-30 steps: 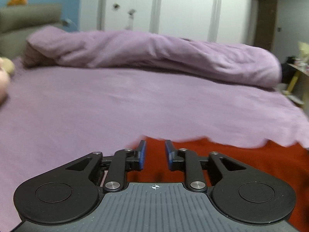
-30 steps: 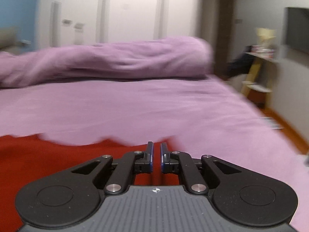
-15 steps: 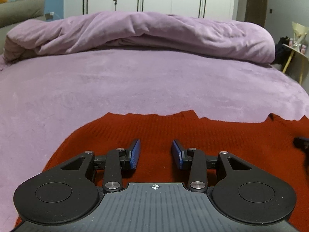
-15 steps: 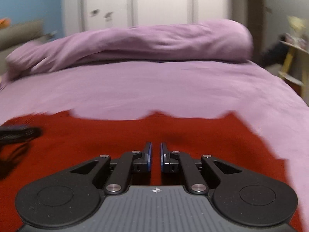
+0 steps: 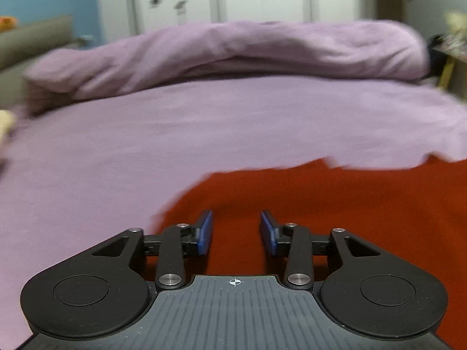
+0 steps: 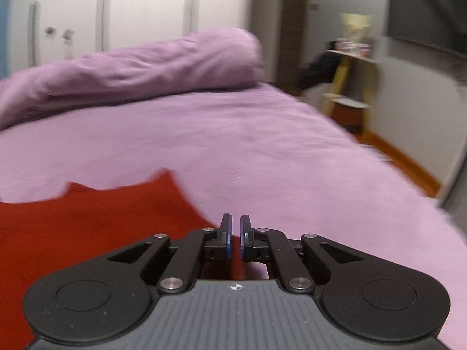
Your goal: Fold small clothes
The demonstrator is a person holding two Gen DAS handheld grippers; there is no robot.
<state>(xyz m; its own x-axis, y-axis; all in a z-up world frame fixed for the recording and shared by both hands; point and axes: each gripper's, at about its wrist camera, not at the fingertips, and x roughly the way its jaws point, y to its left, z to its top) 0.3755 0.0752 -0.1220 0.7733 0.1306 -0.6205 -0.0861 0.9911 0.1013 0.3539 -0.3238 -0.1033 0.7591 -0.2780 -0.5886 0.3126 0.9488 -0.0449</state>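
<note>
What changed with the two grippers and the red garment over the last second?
The left gripper opened from a narrow gap to wide apart and now sits over the red garment near its left edge. The right gripper swung toward the garment's right edge; its fingers stayed nearly closed, whether on cloth is unclear. The garment still lies on the purple bedspread.

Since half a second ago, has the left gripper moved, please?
Yes. The left gripper, tongs open, has shifted left: the red garment's left edge, then well to its left, now sits just beside its left finger.

Red garment [image 5: 335, 204] – plain; lilac bedsheet [image 5: 204, 131]; claw pads [image 5: 205, 233] blue.
</note>
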